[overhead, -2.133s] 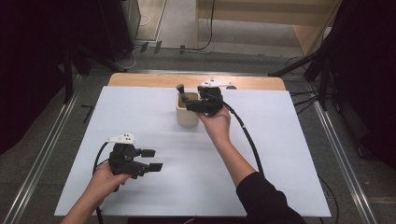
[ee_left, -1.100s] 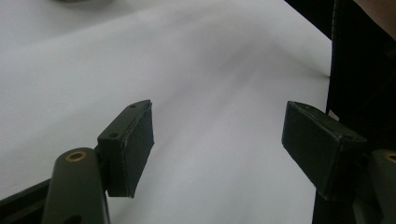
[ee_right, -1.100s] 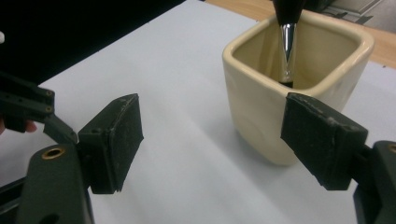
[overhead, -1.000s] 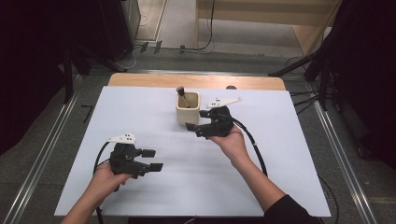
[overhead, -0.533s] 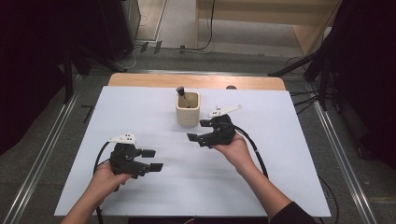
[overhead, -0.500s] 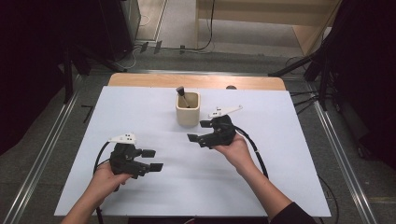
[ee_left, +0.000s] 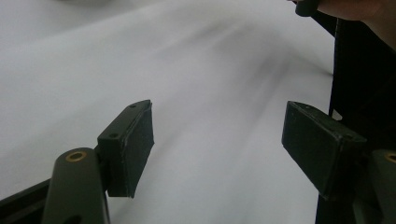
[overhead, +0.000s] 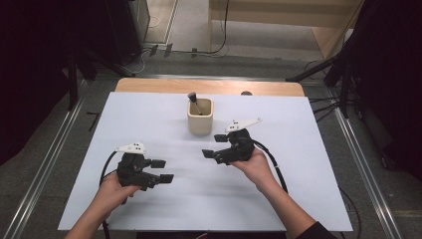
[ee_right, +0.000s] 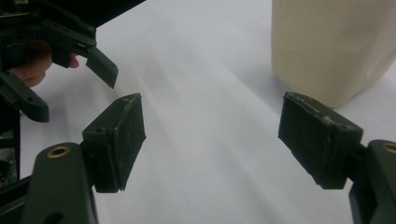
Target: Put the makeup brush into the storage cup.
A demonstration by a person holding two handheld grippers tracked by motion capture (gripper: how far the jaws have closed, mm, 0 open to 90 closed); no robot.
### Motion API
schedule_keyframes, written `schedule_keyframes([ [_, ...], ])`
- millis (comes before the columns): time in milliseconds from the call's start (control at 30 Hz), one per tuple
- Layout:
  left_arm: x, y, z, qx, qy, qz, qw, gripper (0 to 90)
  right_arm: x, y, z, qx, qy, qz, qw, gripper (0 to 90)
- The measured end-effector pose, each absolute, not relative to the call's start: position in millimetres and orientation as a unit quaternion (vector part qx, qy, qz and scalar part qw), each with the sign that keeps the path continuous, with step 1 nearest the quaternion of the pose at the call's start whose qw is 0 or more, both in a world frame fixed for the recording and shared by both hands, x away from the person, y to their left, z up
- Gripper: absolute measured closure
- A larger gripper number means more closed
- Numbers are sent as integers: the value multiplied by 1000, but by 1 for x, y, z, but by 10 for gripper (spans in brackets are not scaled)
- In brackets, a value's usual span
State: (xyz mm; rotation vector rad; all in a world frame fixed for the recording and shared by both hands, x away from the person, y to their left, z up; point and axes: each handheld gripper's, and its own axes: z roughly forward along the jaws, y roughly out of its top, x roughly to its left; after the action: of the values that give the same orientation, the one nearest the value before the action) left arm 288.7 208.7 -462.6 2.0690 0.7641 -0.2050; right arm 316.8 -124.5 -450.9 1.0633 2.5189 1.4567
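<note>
High view: one cup (overhead: 200, 116), one brush (overhead: 192, 99), two claws

Left tool (overhead: 165, 171), right tool (overhead: 214, 146) agape.

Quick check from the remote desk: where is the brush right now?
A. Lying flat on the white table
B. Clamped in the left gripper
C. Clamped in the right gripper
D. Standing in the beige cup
D: the brush leans inside the beige cup, while the right gripper and left gripper are both open and hold nothing.
</note>
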Motion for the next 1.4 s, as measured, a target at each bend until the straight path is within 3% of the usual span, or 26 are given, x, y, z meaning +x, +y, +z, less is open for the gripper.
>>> schedule_keyframes([
  [1400, 288, 207, -463, 841, 304, -79, 441, 257, 284, -167, -459, 333, 826, 455, 15, 204],
])
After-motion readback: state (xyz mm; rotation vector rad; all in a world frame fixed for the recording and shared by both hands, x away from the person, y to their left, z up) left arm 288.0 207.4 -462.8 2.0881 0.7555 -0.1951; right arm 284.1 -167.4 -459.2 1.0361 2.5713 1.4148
